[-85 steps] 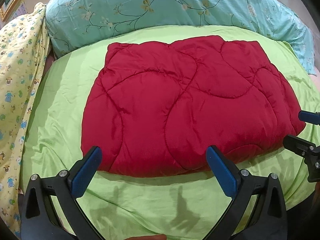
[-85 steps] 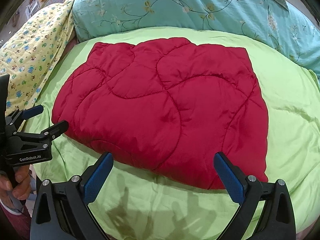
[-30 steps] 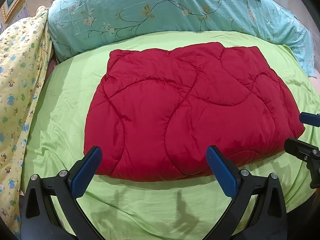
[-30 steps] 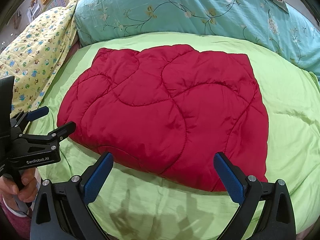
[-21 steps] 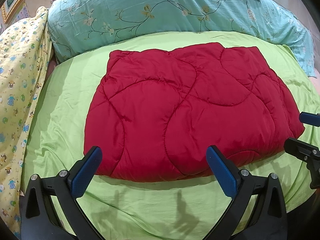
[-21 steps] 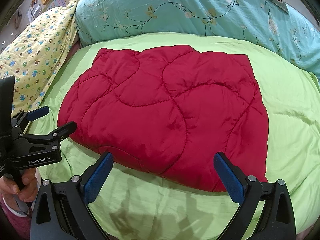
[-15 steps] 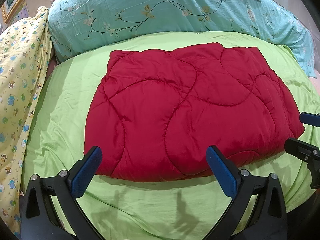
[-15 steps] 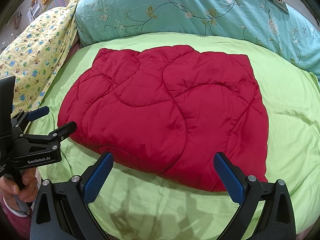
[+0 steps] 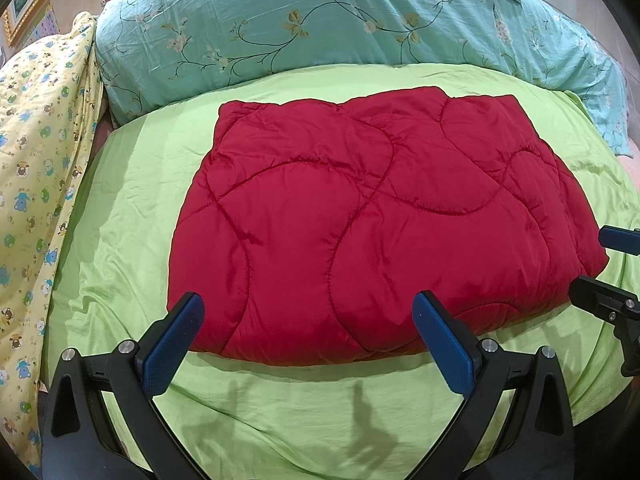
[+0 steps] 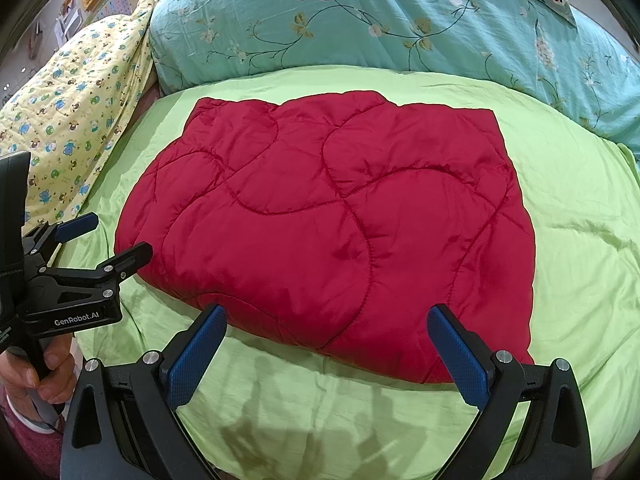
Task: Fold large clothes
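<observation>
Red quilted garment (image 9: 372, 224) lies folded on bed (image 9: 132, 208), long axis left-right, just beyond both hand-held grippers: left hand-held gripper (image 9: 308, 336) and right hand-held gripper (image 10: 324, 344) gape wide, empty.

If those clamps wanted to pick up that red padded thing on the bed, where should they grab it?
Probably the near edge of the red quilted garment, coming in low from the front over the green sheet. That edge is puffy, rounded and lifted off the sheet, so open jaws could pinch it. The left gripper and right gripper both already face it, jaws wide, one toward each near corner.
</observation>
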